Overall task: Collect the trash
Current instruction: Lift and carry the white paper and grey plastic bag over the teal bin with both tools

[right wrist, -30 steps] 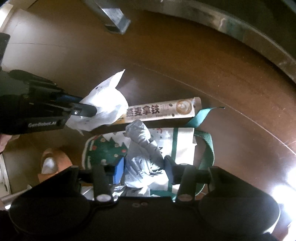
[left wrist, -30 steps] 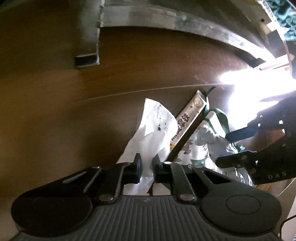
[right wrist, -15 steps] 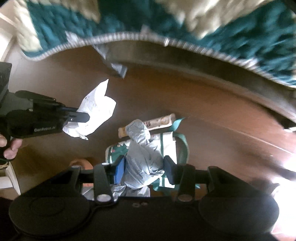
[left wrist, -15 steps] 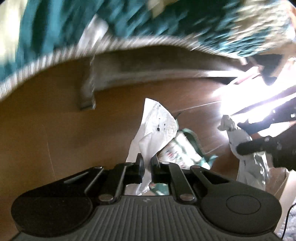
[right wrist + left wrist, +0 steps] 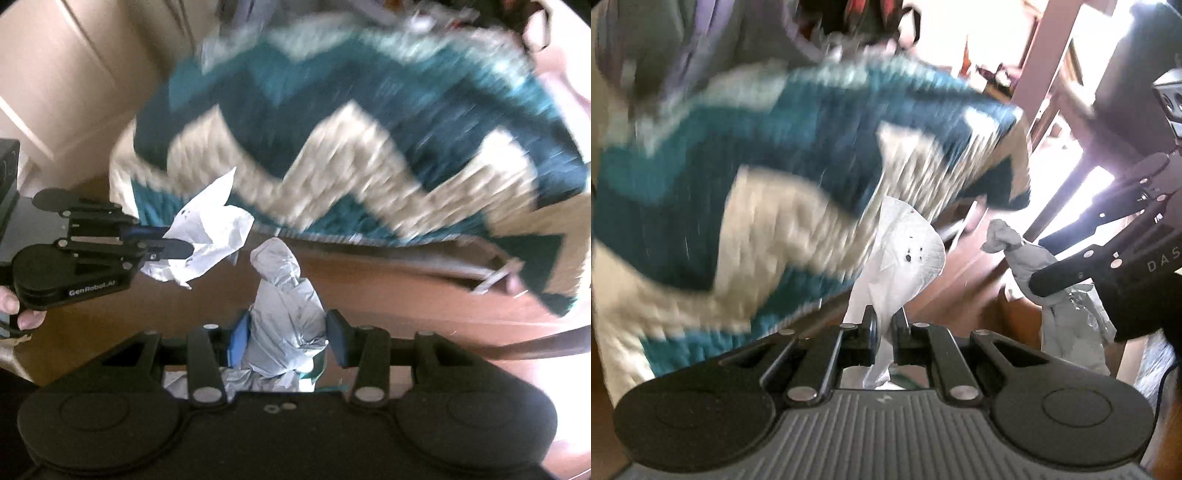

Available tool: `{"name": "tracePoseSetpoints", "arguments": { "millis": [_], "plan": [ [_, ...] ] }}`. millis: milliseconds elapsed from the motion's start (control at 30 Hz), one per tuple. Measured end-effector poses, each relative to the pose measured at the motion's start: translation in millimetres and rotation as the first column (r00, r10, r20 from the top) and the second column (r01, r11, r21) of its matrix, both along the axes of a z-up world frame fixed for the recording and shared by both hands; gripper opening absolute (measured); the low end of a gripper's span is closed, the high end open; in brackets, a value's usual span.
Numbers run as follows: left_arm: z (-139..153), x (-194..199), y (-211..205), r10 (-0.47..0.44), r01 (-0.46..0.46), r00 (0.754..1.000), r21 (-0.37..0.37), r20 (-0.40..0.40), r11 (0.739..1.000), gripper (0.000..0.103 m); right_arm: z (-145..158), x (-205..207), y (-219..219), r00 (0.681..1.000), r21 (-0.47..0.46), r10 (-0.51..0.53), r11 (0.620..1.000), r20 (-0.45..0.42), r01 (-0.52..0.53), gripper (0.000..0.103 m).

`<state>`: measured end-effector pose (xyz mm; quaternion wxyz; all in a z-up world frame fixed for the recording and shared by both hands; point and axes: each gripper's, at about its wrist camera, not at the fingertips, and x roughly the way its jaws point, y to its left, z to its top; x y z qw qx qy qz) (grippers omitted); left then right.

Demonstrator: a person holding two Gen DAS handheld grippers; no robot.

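My left gripper (image 5: 884, 326) is shut on a crumpled white paper wrapper (image 5: 905, 254) with dark specks, held up in the air. The right wrist view shows that same left gripper (image 5: 175, 245) at the left, pinching the white wrapper (image 5: 212, 236). My right gripper (image 5: 286, 336) is shut on a knotted grey plastic trash bag (image 5: 286, 306), whose twisted top sticks up between the fingers. In the left wrist view the grey bag (image 5: 1019, 254) hangs at the right in the right gripper (image 5: 1049, 273). Both are lifted well above the brown wooden floor (image 5: 388, 288).
A teal and cream zigzag blanket (image 5: 351, 140) fills the upper half of both views, blurred, draped over furniture with a metal frame (image 5: 487, 275). A wooden post (image 5: 1045, 74) and bright light stand at the right. A person's fingers (image 5: 22, 317) hold the left gripper's handle.
Both grippers have risen high off the floor with the white wrapper and the grey bag. The patterned tote and snack stick left on the floor have dropped out of sight; the blanket now fills the view.
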<state>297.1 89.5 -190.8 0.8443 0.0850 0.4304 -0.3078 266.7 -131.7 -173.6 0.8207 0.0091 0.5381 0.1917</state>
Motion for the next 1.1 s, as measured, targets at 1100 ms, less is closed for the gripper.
{"name": "tracePoseSetpoints", "arguments": {
  "millis": [1100],
  "plan": [
    [344.3, -121.2, -317.4, -0.026, 0.05, 0.924, -0.052, 0.381, 0.997, 0.008, 330.3, -166.6, -288.9, 0.629, 0.14, -0.357, 0.919, 0.691, 0.368, 0.044]
  ]
}}
